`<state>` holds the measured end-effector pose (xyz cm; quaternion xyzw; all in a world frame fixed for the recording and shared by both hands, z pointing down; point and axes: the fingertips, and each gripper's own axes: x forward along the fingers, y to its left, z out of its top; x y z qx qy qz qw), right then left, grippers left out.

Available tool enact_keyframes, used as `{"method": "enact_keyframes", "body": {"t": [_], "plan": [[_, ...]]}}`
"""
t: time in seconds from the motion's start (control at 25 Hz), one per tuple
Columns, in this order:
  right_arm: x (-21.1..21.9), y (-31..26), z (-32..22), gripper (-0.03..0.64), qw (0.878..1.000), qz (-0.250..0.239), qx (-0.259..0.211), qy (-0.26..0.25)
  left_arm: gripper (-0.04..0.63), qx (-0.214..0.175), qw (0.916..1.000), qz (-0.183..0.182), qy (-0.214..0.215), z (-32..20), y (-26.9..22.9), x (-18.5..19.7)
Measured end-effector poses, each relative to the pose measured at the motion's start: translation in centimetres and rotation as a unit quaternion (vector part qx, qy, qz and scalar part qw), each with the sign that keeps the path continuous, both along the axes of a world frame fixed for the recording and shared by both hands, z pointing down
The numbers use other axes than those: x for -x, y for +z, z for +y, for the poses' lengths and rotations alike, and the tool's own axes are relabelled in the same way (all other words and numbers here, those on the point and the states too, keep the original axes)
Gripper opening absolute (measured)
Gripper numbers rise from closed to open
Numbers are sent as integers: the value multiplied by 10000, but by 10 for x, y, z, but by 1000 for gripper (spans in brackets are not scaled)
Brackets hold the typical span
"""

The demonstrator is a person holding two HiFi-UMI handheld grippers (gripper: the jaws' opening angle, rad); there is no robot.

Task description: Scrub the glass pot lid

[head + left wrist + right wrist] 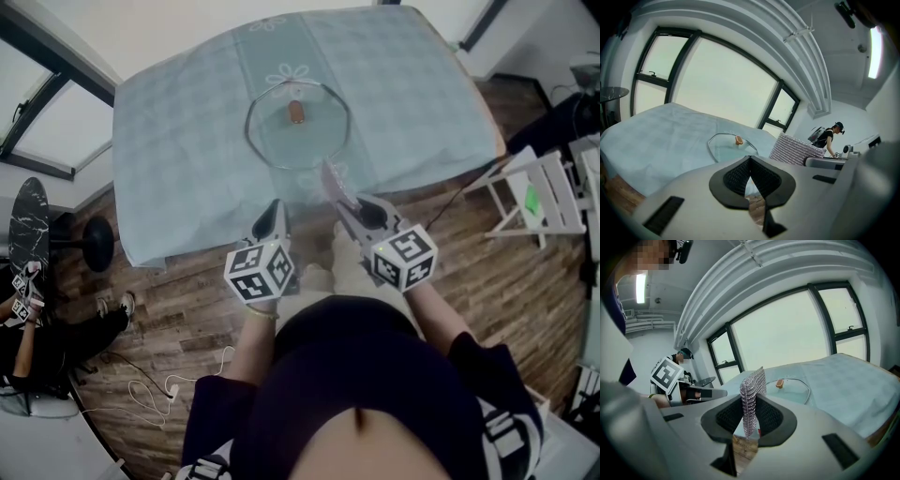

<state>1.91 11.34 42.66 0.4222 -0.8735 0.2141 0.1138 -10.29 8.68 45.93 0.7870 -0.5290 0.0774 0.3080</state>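
Left gripper [750, 161] fingers [735, 178] closed, empty. Right gripper [749, 404] fingers clamp mesh scrubber [753, 385]. Glass lid [319, 141] flat on tabletop [178, 159], untouched.

No legible text, numbers, brands; only coded square markers on left gripper [273, 208], right gripper [345, 204] cubes.

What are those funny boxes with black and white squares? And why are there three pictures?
A person holds two grabbing tools; the boxes are part of them. One picture comes from a camera on the person's head, looking down. The other two come from cameras riding on the tools, looking along their tongs. On the pale blue checked tablecloth lies a round glass pot lid with a brown knob. The right tongs pinch a silvery mesh scrubbing cloth. The left tongs are shut and empty.
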Motion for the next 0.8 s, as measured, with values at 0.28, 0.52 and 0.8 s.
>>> {"method": "enact_keyframes", "body": {"t": [0.28, 0.52, 0.8], "plan": [[0, 0, 4, 80, 9999, -135, -48, 56, 0, -27, 10000, -25, 77, 2, -3, -8], [-2, -3, 3, 80, 9997, -221, -20, 32, 0, 0, 10000, -1, 70, 0, -4, -12], [-3, -5, 2, 80, 9997, -234, -54, 8, 0, 2, 10000, 29, 38, -2, -6, -13]]}}
